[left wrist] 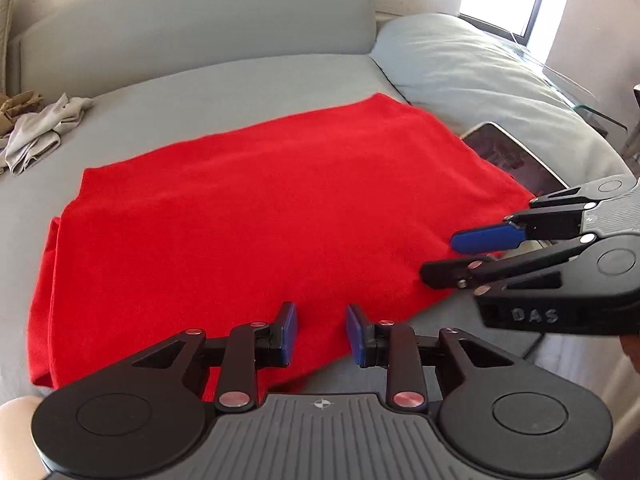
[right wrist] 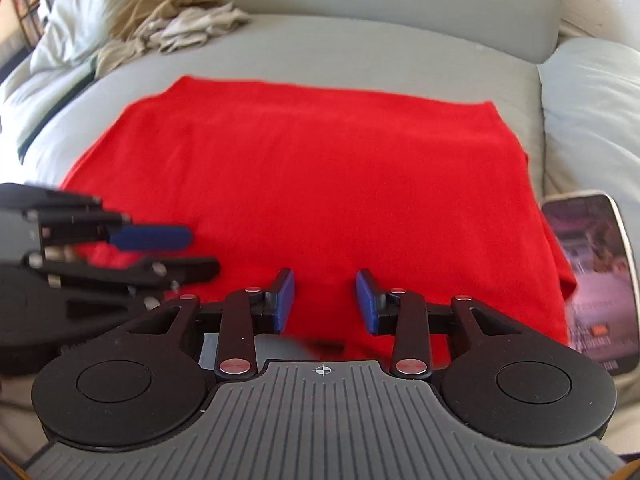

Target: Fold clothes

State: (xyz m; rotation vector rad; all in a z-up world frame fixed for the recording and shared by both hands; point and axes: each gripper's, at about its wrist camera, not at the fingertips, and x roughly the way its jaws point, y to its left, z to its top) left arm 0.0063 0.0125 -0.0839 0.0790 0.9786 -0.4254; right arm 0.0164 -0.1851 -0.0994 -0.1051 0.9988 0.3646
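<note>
Grey sofa seat (right wrist: 360, 52) carried flat red knit garment (right wrist: 312, 184), near front edge. Left tool (left wrist: 320, 330) and right tool (right wrist: 325, 300) hovered parted, empty. Might snag one layer only, nudging glossy phone (right wrist: 592, 280).

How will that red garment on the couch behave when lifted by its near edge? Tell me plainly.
The red garment lies flat and moulded to the cushion, so it is probably floppy and will sag between the grippers. Its soft knit look suggests it is light and unlikely to slip from the pads. Folded layers at its left edge may fall open.
</note>
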